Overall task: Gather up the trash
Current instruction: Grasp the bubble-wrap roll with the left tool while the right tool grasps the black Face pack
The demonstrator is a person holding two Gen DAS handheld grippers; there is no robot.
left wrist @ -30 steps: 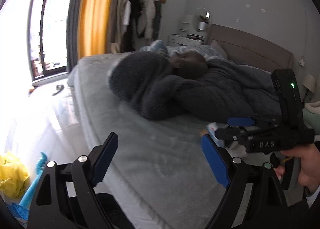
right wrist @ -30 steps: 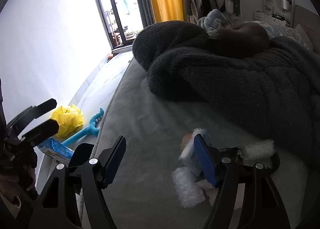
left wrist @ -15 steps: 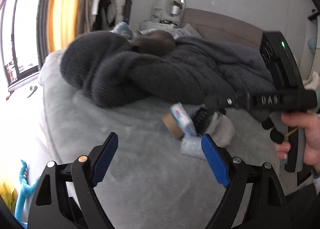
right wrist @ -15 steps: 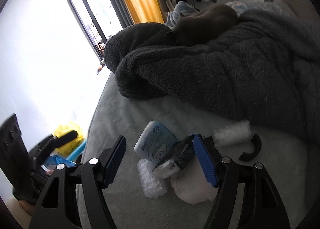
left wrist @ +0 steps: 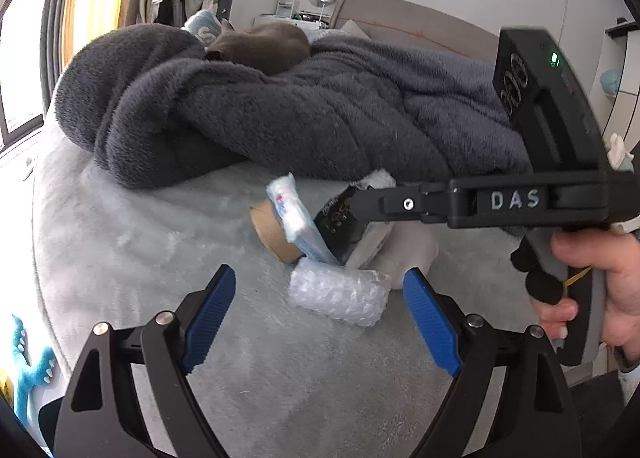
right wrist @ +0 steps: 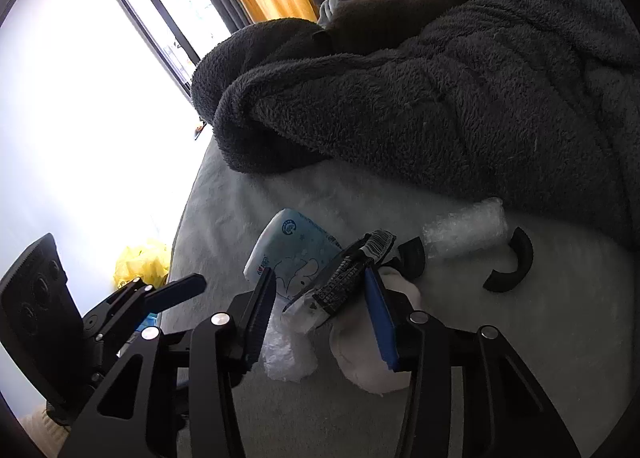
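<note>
Grey bedding (left wrist: 132,242) covers the bed in front of you, with a dark fleece blanket (left wrist: 320,106) heaped across its far half and a grey cat (left wrist: 264,44) curled on top of it. Your trash sits in a small pile on the bed, just in front of the blanket's edge.

Your left gripper (left wrist: 320,318) is spread wide and grasps nothing; a roll of bubble wrap (left wrist: 338,292) lies on the bedding just ahead, between its blue fingers (left wrist: 208,318). Behind that roll a cardboard tube (left wrist: 272,232) lies against a light blue tissue pack (left wrist: 296,214).

Your right gripper (right wrist: 320,302) is partly closed around a black and white wrapper (right wrist: 340,278), which lies between its fingers; you cannot tell from either view whether the pads are pressing on it. The wrapper leans on the tissue pack (right wrist: 296,246), with a pale crumpled wad (right wrist: 372,362) under the right finger. A second bubble wrap roll (right wrist: 464,232) and a curved black piece (right wrist: 512,266) lie to the right, near the blanket.

On the floor beside the bed you have a yellow bag (right wrist: 140,262).
</note>
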